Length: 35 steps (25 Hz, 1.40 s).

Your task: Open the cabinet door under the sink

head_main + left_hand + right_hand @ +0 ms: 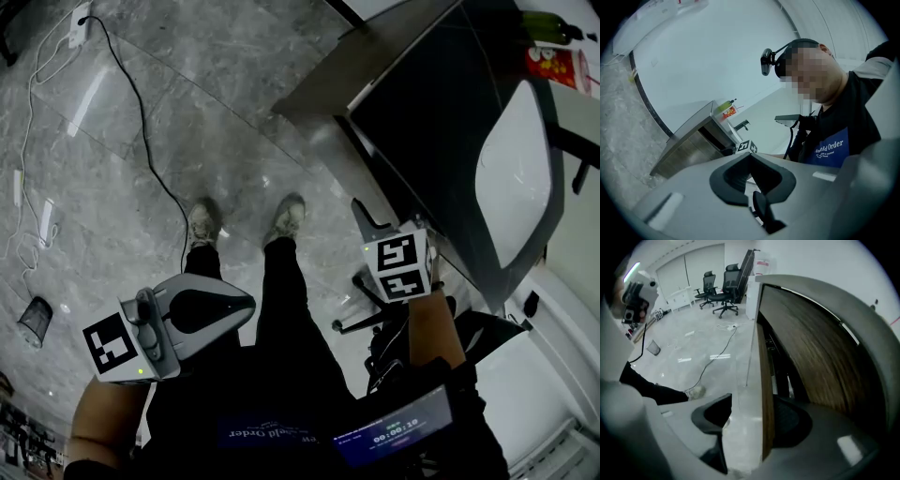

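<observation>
The cabinet door is a wood-grain panel under the dark countertop with the white sink. It stands slightly ajar, and its free edge runs between the jaws of my right gripper. The right pad lies behind the door. The left pad stands off its front with floor showing in the gap, so this gripper is open. In the head view the right gripper points down at the cabinet front. My left gripper hangs by the person's left leg, shut and empty.
A black cable runs over the grey floor from a power strip. A small mesh bin stands at the left. The person's shoes stand before the cabinet. A red can sits on the counter. Office chairs stand far off.
</observation>
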### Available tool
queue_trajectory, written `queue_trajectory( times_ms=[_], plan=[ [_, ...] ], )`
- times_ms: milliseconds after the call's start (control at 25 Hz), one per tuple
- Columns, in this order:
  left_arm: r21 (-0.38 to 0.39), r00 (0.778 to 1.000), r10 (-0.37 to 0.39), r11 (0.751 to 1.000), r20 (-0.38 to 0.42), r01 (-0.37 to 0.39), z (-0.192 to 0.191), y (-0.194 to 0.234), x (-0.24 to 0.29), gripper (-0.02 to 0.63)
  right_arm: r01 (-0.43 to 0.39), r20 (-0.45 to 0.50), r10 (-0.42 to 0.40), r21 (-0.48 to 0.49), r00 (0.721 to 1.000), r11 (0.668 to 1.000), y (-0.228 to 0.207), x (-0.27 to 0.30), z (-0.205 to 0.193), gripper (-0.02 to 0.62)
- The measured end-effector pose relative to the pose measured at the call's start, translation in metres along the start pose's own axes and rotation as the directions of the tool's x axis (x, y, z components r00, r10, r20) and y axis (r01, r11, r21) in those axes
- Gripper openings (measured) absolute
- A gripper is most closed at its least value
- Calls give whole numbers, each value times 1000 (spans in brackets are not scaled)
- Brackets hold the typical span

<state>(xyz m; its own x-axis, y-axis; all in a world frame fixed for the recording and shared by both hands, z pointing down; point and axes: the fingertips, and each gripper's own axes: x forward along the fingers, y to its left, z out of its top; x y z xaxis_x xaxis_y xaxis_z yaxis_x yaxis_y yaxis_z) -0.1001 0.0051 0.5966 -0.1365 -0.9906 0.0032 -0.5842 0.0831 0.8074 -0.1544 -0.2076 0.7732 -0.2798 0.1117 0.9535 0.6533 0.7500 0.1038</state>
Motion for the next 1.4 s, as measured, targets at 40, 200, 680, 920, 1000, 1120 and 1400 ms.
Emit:
queue_trajectory(
  times_ms=[40, 200, 680, 920, 1000, 1120, 1400],
  plan=[
    [4, 1000, -1, 1000, -2, 1, 2, 0, 0, 0, 16, -29, -17, -22, 999, 1000, -1, 3, -4, 256],
    [13, 1000, -12, 1000, -6, 12, 10, 2, -6, 0, 55, -96, -58, -33, 994, 998, -7, 10, -11, 202],
    [127, 995, -25, 991, -92, 37, 48, 11, -53, 0, 50, -152, -13, 238, 988, 970, 6, 25, -20, 72],
    [193, 988, -31, 979, -150, 60, 72, 6, -66, 0, 40, -151, 16, 361, 988, 932, 34, 27, -18, 66],
    [213, 988, -22, 976, -153, 55, 86, 5, -61, 0, 29, -147, 30, 384, 989, 923, 38, 26, -17, 66],
    [242, 985, -13, 969, -175, 55, 105, 7, -49, 0, -7, -119, 64, 431, 991, 902, 49, 26, -10, 66],
    [237, 972, 0, 970, -237, 58, 157, 16, -3, 0, -109, -67, 171, 539, 983, 835, 74, 27, 3, 75]
  ],
)
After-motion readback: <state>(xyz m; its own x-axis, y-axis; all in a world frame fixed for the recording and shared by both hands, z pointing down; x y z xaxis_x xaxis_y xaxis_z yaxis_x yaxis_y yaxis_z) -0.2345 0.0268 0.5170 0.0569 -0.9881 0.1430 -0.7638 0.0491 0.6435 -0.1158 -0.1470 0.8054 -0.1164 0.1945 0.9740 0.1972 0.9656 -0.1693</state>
